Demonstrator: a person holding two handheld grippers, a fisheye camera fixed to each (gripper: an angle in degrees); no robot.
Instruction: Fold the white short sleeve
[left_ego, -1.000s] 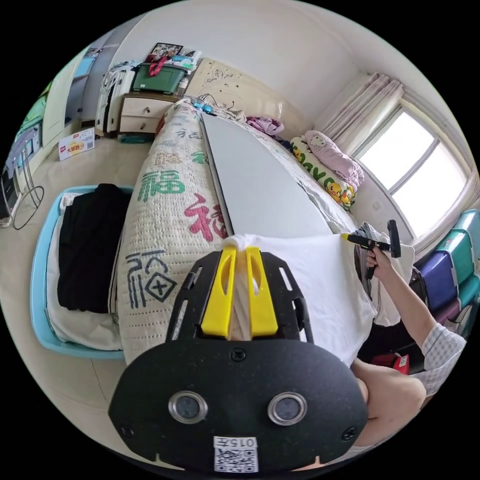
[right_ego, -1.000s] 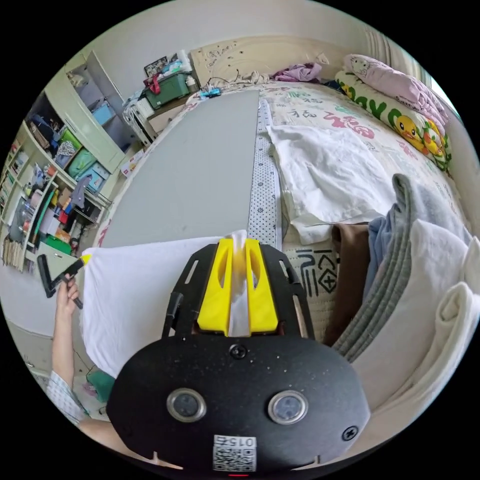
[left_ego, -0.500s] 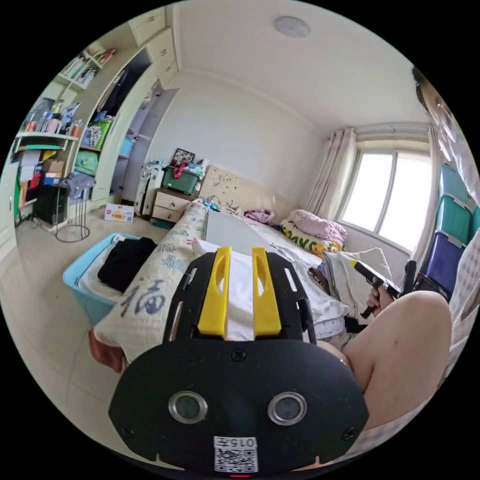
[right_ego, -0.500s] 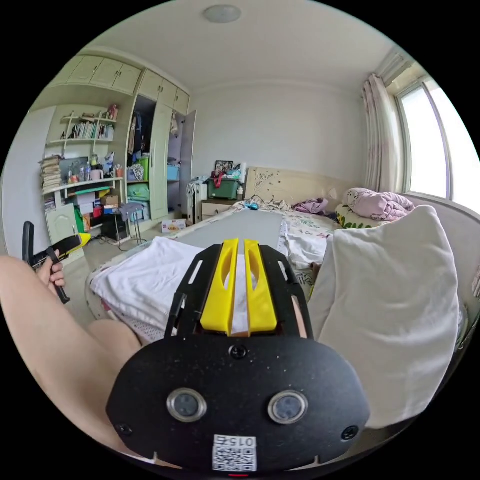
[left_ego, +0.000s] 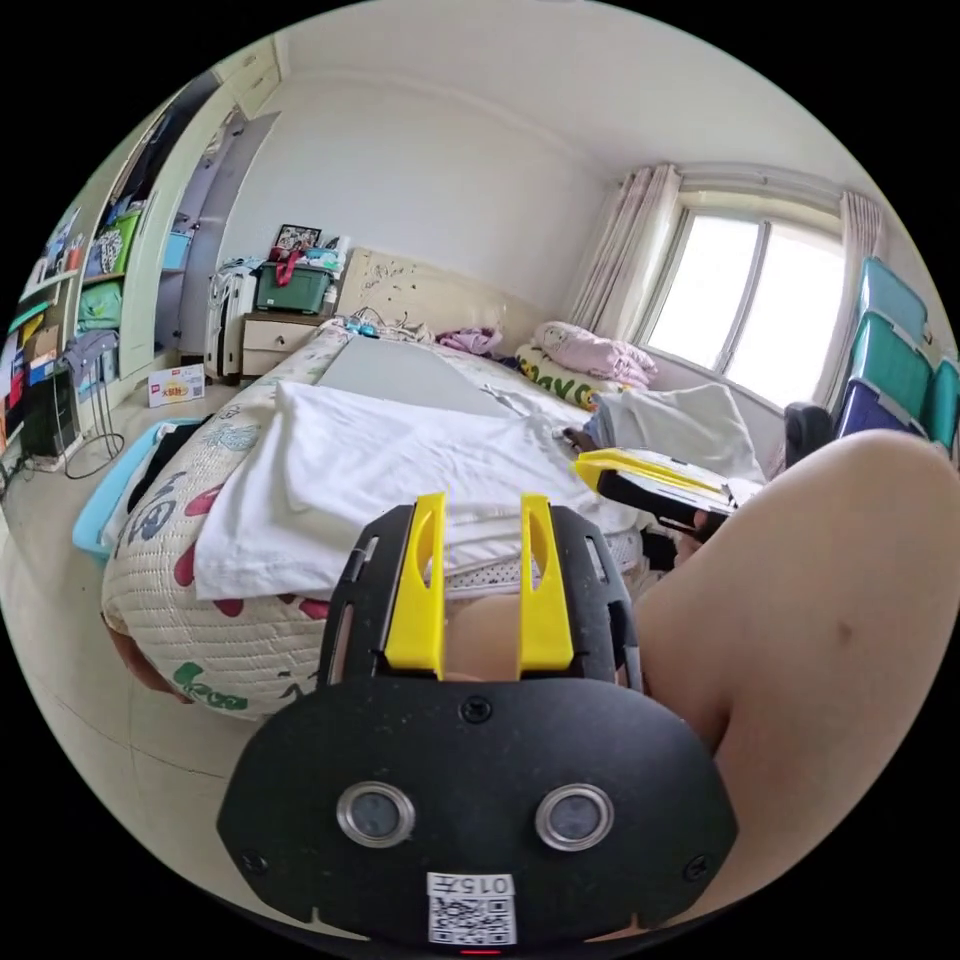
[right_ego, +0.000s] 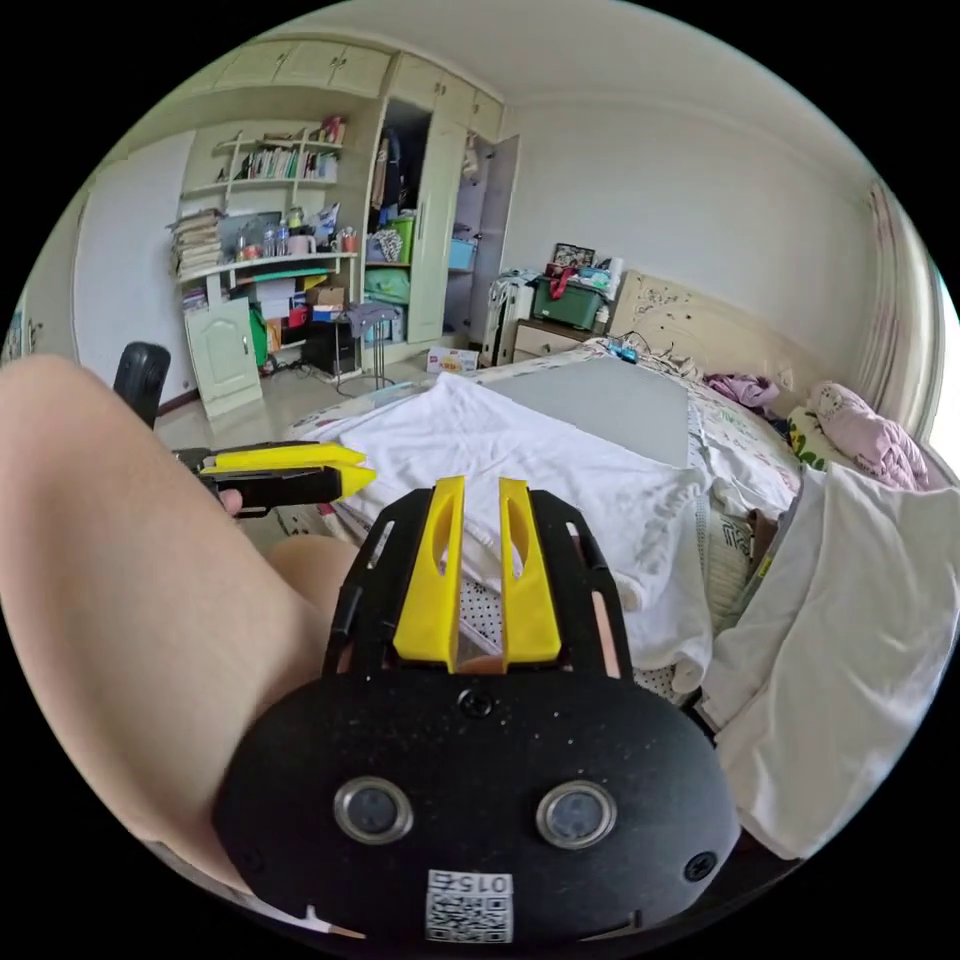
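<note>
The white short sleeve shirt lies loosely folded on the near end of the bed, its front edge hanging a little over the quilt. My left gripper is held just short of that edge, jaws open with nothing between them. My right gripper stands open in front of the same shirt, also holding nothing. The right gripper comes into the left gripper view over the shirt's right end. In the right gripper view, the left gripper sits at the shirt's left end.
A grey board lies on the bed behind the shirt. A heap of other clothes is piled to the shirt's right. The person's bare legs are close by. A blue basket with clothes stands on the floor beside the bed.
Both grippers held the shirt's corners before; both have since let go and drawn back toward the person's legs. The shirt now rests on the bed.
</note>
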